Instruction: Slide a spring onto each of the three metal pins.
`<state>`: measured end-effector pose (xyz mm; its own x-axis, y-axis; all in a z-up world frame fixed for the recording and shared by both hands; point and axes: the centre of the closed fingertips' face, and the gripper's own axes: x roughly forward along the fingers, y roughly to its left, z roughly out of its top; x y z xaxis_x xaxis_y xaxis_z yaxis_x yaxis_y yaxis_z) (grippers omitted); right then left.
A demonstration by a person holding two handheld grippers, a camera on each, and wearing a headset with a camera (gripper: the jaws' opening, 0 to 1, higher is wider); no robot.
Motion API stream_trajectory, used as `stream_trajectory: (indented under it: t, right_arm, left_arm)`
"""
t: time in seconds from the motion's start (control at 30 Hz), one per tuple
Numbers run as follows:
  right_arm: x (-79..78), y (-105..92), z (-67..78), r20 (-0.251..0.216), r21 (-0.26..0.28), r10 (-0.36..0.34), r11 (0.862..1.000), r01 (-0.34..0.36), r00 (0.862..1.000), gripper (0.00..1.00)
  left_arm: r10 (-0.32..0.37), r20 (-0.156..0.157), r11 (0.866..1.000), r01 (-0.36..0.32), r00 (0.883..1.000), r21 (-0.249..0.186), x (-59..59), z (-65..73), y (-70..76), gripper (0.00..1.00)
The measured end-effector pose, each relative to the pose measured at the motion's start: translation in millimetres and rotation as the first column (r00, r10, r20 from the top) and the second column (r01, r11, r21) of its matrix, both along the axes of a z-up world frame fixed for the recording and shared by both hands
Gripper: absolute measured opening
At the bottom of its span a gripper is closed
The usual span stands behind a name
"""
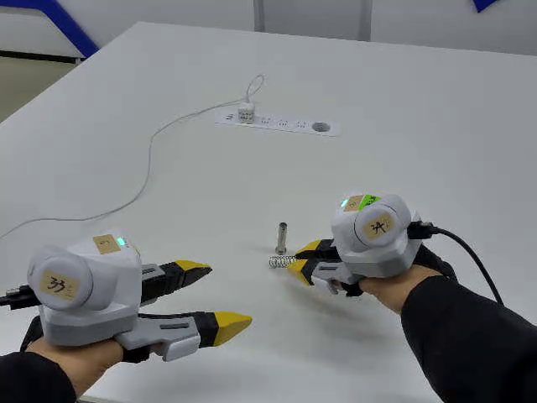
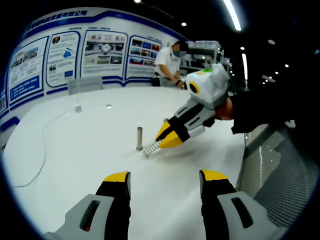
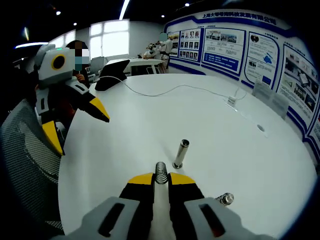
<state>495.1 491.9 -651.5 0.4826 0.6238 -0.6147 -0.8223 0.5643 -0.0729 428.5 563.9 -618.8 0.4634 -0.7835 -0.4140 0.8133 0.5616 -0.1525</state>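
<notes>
Jaws of the right gripper are clenching a spring beside the bare upright pin, those of the left gripper are hanging released, and no pin is carrying a spring yet.

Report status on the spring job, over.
Left hand-held gripper open, empty. Right hand-held gripper shut on spring, beside upright pin. Nothing between them.
</notes>
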Motion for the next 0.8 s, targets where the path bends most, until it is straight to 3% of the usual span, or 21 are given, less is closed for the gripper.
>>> stream_trajectory:
  t: [0.53,0.8]
  right_arm:
    - [1.5,-1.3,13.5,0.004,-0.011,0.0,1.0,0.0,1.0,0.12]
    - [7.4,-0.4,35.9,0.021,0.013,-0.008,1.0,0.007,1.0,0.12]
  left_arm:
    - [0.002,0.002,1.0,-0.002,1.0,-0.004,-1.9,1.8,-1.5,0.57]
    - [0.004,0.006,1.0,-0.004,1.0,-0.006,-1.8,3.2,-1.8,0.57]
